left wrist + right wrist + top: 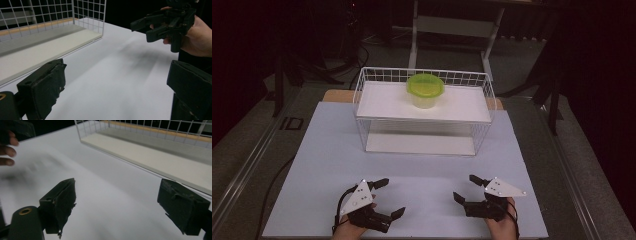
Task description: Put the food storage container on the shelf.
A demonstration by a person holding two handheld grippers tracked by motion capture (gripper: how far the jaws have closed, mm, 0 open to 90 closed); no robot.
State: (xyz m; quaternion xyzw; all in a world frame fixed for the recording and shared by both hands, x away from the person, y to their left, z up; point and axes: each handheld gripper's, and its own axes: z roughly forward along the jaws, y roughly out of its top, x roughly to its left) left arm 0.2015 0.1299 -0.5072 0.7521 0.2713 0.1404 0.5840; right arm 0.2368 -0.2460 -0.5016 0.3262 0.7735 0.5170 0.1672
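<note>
Lime-green lidded clear plastic tub (425, 89) on the white wire rack's (424, 109) upper shelf

We hold left gripper (386, 197) and right gripper (468, 188) jaws spread wide, empty, low over the pale table (327, 160)

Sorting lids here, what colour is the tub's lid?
Lime green lid, clearest in the high view.

Left gripper (385, 197): black body, two black jaws with flat rectangular pads, pad edges worn and a little frayed. Grey three-cornered plate on top, small dots on it like screws. Thin black cable loops beside it. Round brass-coloured ring near base of one jaw in left gripper view.

Right gripper (465, 188): same black build, same grey plate with dots, black cable at hand. Brass-coloured ring also in right gripper view. Hands bare, no sleeves visible.
</note>
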